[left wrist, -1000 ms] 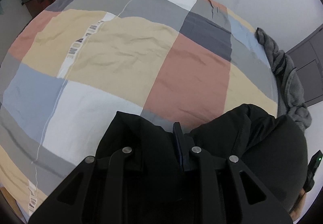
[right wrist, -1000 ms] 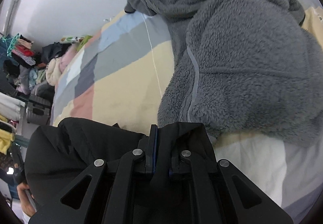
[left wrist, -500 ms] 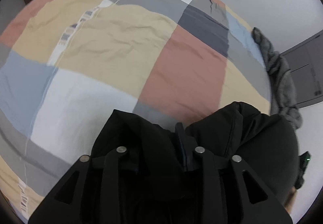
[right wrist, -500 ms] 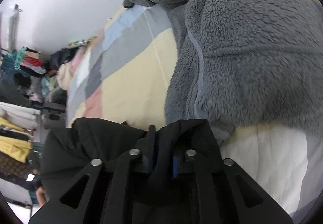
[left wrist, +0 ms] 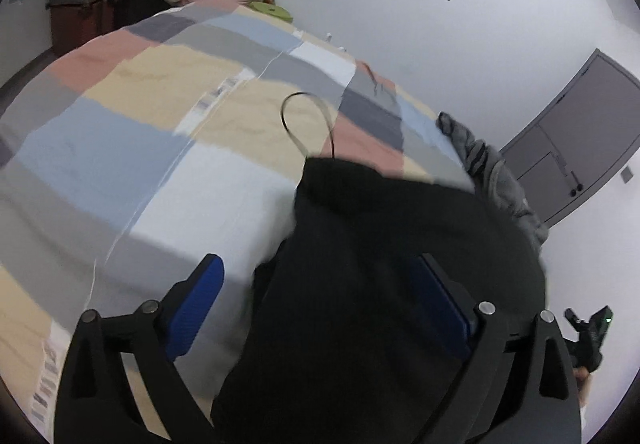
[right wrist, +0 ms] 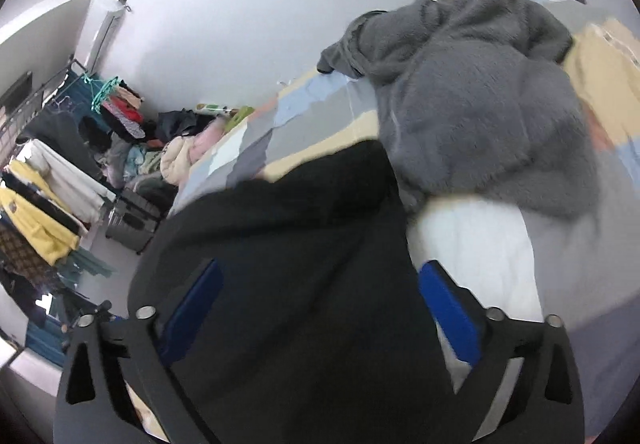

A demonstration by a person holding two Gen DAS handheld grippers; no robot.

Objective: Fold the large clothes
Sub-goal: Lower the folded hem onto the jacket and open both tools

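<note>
Both grippers have let go within the last half second. The left gripper [left wrist: 320, 284] and the right gripper [right wrist: 320, 292], each clamped on the black garment [left wrist: 392, 284] a moment earlier, now stand with jaws spread wide, blue pads [left wrist: 192, 308] exposed, the cloth loose between them.

The garment lies at the near edge of the patchwork bedspread [left wrist: 140, 148], in a bunched heap rather than a flat layer. Judgement: a placement or fold step has just ended, and a fresh grasp point is needed next.

The left view alone shows a thin black loop [left wrist: 308, 124] — a cord or hanger loop, not distinguishable — rising from the garment's far edge. The right view alone shows the grey fleece jacket [right wrist: 480, 104] touching the black garment's far side, and a clothes rack [right wrist: 44, 180] beyond the bedspread.
</note>
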